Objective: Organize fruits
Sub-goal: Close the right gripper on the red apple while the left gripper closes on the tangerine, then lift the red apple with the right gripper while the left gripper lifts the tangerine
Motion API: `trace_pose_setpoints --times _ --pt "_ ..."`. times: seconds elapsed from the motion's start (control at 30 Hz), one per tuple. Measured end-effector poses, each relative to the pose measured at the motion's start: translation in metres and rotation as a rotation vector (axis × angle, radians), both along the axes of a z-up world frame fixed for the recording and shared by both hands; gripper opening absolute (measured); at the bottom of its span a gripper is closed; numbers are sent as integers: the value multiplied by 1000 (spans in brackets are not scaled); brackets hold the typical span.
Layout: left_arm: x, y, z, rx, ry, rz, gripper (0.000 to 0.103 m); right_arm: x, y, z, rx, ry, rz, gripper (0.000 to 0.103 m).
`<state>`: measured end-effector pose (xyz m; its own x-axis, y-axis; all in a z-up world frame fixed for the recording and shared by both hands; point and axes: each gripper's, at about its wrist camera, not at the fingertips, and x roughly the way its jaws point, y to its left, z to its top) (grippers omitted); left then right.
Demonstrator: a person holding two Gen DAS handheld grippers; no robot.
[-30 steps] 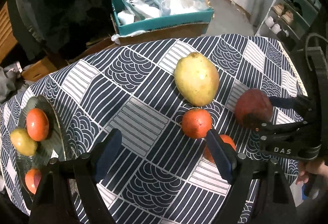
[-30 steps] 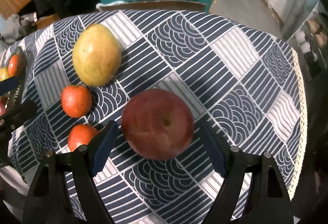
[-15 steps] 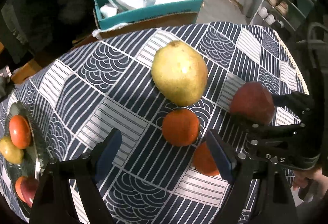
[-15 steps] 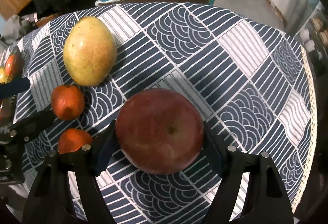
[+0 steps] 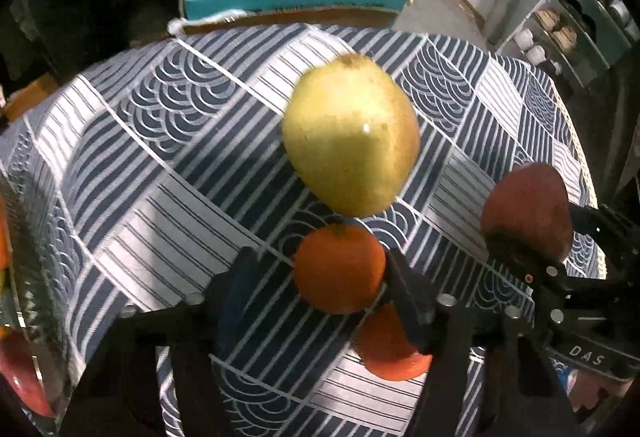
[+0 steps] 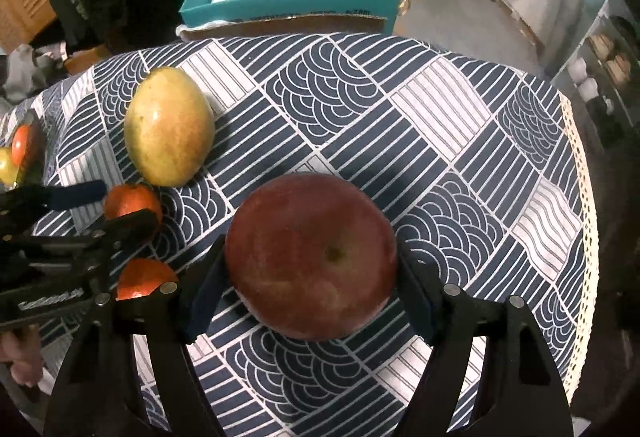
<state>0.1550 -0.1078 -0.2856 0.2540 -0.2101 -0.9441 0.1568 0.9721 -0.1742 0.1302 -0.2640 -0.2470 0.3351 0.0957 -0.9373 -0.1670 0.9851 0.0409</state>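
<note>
Red apple [image 6: 311,257] sits between the right gripper [image 6: 310,289] pads, both pads pressed to its sides; jaws pinching it, apple low over the cloth [image 6: 440,141]. Contact with the cloth underneath cannot be told.

Left gripper [image 5: 316,289]: jaws have just been closing, with an orange [image 5: 339,268] between them. Right pad touches the orange's side; left pad sits just beside it, a sliver of cloth showing between. Not yet a firm pinch. Frame slightly blurred.

Second orange [image 5: 386,347] lies just beside the first, nearer the camera, partly behind the left gripper's right finger. Mango [image 5: 351,135] lies on the cloth just beyond the first orange, almost touching it.

Glass plate [image 5: 36,301] at the left table edge holds several small fruits, red and orange. Teal box [image 6: 288,3] with plastic bags stands beyond the table.
</note>
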Motion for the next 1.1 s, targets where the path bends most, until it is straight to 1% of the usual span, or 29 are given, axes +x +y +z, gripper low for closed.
trace_pose_setpoints --times 0.03,0.13,0.17,0.27,0.37,0.5,0.83,1.1 --pt "0 -2 -2 -9 8 -9 58 0 0 0 2 -1 1 77" --pt "-2 -7 -3 -25 8 -38 46 -1 0 2 4 -4 4 77" --pt "-3 -8 -2 -24 5 -46 45 -2 0 2 6 -4 4 77" --pt "-5 -10 1 12 -13 -57 44 -2 0 3 9 -10 -1 77" --pt "-7 -8 6 24 -30 -51 44 -3 -1 7 10 -22 2 77" --pt "-8 -2 18 36 -68 -47 44 -4 2 17 9 -47 8 77" --pt "-20 8 58 32 -157 -37 44 -12 7 51 11 -118 16 77" --pt "-31 15 92 1 -215 -31 44 -20 14 79 28 -172 29 77"
